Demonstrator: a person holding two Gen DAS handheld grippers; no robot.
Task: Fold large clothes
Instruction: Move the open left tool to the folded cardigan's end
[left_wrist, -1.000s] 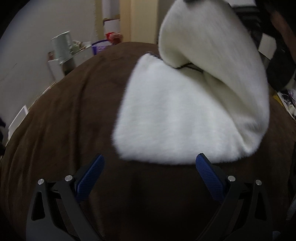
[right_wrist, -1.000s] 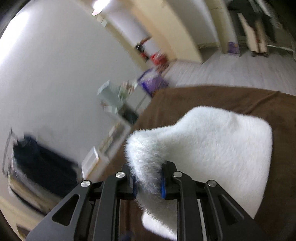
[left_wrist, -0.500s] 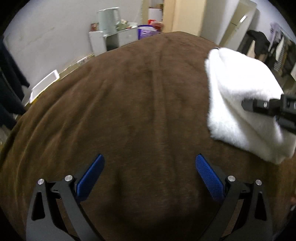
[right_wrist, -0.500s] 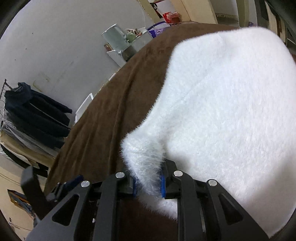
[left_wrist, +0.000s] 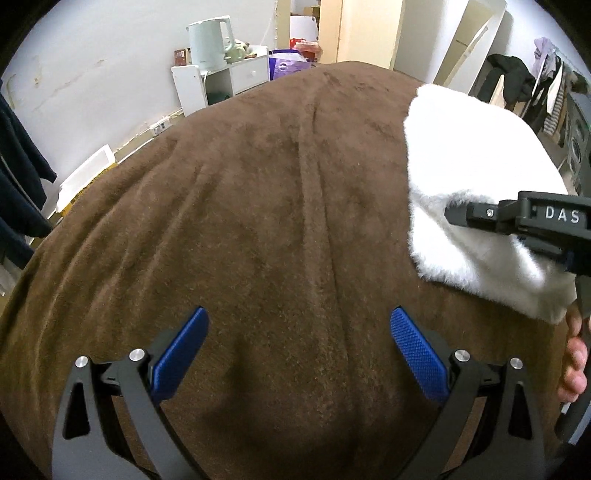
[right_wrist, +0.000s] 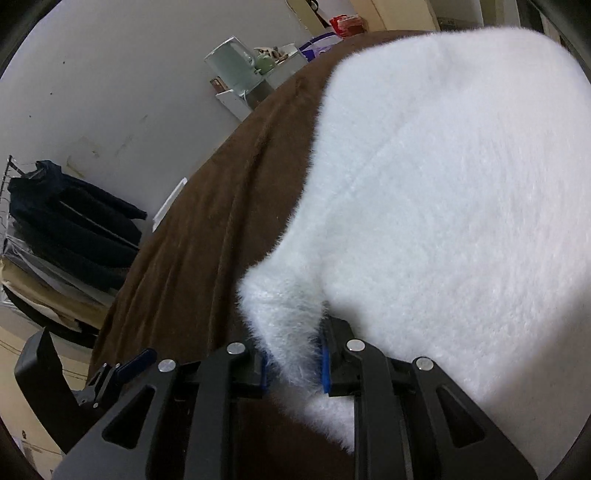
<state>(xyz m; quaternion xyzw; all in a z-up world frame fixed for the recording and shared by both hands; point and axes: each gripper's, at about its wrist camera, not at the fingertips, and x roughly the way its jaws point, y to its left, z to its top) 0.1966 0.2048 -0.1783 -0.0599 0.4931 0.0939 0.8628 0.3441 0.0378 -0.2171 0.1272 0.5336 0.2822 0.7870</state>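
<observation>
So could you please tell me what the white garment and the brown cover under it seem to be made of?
The white garment looks like a fuzzy, long-pile knit, perhaps a synthetic: fine hairs stand out along its edges where the right claw pinches it. The brown cover looks like short-pile plush or fleece, matte, with soft creases and shaded nap.

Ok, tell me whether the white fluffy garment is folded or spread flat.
Folded: the white fluffy garment lies as a compact bundle on the brown blanket, one corner pinched in the right gripper.
</observation>
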